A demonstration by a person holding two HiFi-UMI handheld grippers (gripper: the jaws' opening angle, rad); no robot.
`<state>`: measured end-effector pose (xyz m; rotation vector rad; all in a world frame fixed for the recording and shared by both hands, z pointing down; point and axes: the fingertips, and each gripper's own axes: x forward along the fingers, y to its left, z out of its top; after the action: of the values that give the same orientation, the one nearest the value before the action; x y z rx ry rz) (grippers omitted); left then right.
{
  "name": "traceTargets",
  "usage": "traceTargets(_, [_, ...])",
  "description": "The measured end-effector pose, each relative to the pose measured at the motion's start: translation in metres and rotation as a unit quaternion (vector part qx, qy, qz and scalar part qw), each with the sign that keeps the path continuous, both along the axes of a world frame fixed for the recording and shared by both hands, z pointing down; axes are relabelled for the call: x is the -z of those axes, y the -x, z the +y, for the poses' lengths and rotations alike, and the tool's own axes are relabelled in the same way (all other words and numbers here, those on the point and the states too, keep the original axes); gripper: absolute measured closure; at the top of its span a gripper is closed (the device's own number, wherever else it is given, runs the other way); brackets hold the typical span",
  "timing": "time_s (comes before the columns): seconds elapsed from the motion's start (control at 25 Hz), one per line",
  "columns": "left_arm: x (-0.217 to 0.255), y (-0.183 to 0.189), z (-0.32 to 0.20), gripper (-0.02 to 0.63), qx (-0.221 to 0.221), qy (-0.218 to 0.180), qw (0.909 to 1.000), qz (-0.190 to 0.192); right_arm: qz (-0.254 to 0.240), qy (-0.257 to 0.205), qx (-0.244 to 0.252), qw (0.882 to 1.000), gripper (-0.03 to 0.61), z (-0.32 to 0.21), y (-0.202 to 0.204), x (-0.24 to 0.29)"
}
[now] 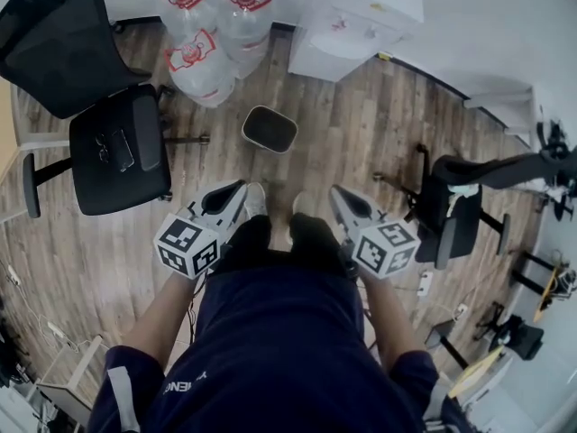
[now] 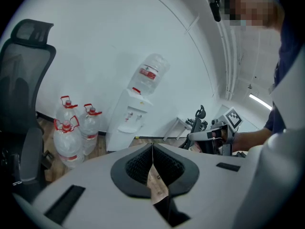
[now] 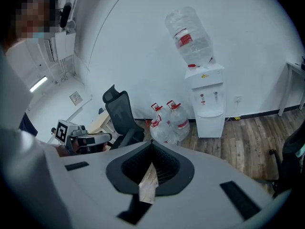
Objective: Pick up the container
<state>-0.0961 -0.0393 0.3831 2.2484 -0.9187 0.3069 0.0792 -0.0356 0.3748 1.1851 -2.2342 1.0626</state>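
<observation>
Currently both grippers held low in front of person's waist, pointing forward over wood floor (image 1: 361, 124). Left gripper (image 1: 236, 188) jaws pressed together, nothing between them. Right gripper (image 1: 338, 192) likewise closed, empty. Container (image 1: 270, 129), dark open bin, stands on floor just beyond person's feet, ahead of both grippers, touched by neither. Water jugs (image 1: 203, 57) farther left, by wall. White water dispenser (image 1: 356, 16) far right of jugs. Black office chair (image 1: 99, 106) at left.
</observation>
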Motion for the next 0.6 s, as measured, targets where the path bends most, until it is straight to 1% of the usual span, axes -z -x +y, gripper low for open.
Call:
traceTargets(0.24, [-0.036, -0.015, -0.025, 0.588, -0.006, 0.019, 0.9996, -0.020, 0.008, 0.024, 0.017, 1.000, 0.561, -0.039, -0.004, -0.040])
traceTargets(0.4, [-0.068, -0.026, -0.037, 0.588, 0.008, 0.048, 0.9982, -0.035, 0.008, 0.053, 0.040, 0.998, 0.561, -0.060, -0.011, -0.078])
traceTargets(0.48, [-0.088, -0.031, -0.046, 0.588, 0.016, 0.066, 0.9968, -0.043, 0.019, 0.068, 0.061, 0.996, 0.561, -0.073, -0.014, -0.103])
traceTargets(0.56, [-0.112, -0.034, -0.055, 0.588, 0.020, 0.077, 0.9950, -0.062, 0.033, 0.076, 0.078, 0.993, 0.561, -0.089, -0.018, -0.128])
traceTargets(0.6, [-0.125, -0.036, -0.059, 0.588, 0.017, 0.077, 0.9939, -0.078, 0.042, 0.078, 0.082, 0.993, 0.561, -0.098, -0.021, -0.141])
